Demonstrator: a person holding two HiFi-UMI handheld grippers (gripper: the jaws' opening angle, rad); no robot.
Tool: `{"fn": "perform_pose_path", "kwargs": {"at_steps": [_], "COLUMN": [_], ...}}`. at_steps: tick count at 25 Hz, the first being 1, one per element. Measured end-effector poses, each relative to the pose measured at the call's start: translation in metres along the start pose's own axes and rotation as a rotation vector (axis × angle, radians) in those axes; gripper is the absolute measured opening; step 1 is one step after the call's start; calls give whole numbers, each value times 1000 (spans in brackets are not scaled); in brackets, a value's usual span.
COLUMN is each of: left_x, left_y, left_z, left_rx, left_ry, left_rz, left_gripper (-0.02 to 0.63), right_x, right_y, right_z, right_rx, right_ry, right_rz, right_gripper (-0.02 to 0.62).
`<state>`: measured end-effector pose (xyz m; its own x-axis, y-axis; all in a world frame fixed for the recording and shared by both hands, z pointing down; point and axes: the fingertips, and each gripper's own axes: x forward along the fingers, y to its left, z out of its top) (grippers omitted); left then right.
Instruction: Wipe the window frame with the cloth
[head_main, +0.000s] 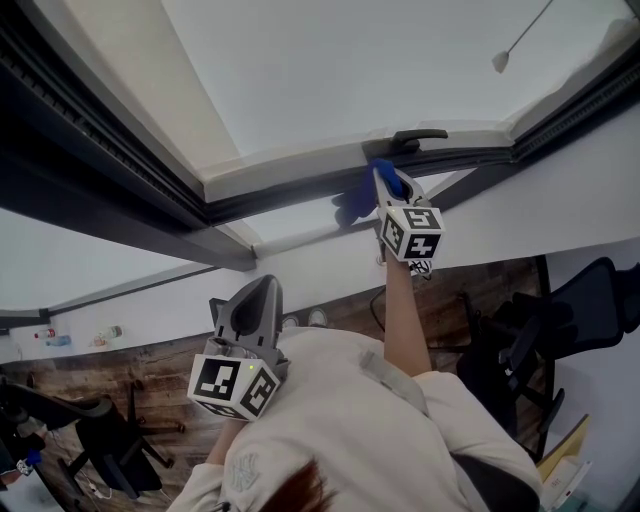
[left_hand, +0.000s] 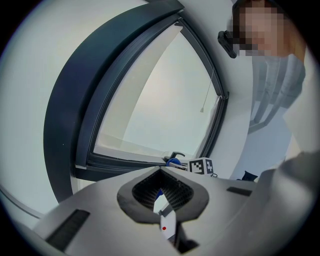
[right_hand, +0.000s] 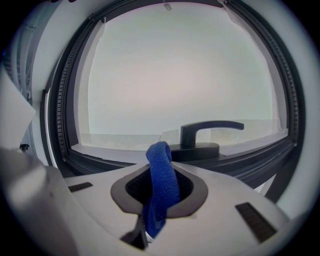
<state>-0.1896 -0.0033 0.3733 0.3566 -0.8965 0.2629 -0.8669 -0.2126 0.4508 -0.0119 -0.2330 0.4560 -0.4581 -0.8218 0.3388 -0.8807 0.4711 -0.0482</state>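
The dark window frame (head_main: 300, 195) runs across the head view, with a black handle (head_main: 418, 138) on its lower rail. My right gripper (head_main: 388, 185) is raised to that rail just below the handle and is shut on a blue cloth (head_main: 384, 172). In the right gripper view the blue cloth (right_hand: 161, 185) loops up out of the right gripper (right_hand: 160, 172), in front of the handle (right_hand: 200, 137) and the frame rail (right_hand: 115, 165). My left gripper (head_main: 256, 295) hangs low near the person's chest, shut and empty. The left gripper (left_hand: 161, 187) points toward the window, far from it.
A blind cord with a white knob (head_main: 500, 62) hangs at the upper right of the pane. Below the white sill wall (head_main: 330, 270) lie a wooden floor, black office chairs (head_main: 560, 320) (head_main: 100, 435) and small bottles (head_main: 55, 338) at the far left.
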Motion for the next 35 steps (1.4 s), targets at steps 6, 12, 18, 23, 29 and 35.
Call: {"fn": "perform_pose_path", "kwargs": {"at_steps": [6, 12, 18, 23, 29, 35], "left_x": [-3, -3, -13, -27, -45, -71], "left_y": [1, -1, -1, 2, 11, 30], "left_z": [-1, -1, 3, 7, 10, 12], "left_rx": [-4, -5, -1, 11, 26, 26], "left_ry": [-1, -3, -19, -29, -31, -35], "left_rz": [5, 2, -10, -17, -38, -29], "left_gripper": [5, 5, 5, 5, 5, 6], "right_x": [-3, -1, 0, -5, -2, 11], "right_y": [-14, -19, -20, -10, 77, 199], "right_z": [0, -1, -1, -2, 24, 30], "right_rx": [13, 14, 81, 109, 76, -15], "right_ry": [-1, 12, 40, 78, 11, 10], "right_rz": [-48, -50, -13, -47, 100, 310], "right_gripper": [49, 49, 49, 49, 49, 49]}}
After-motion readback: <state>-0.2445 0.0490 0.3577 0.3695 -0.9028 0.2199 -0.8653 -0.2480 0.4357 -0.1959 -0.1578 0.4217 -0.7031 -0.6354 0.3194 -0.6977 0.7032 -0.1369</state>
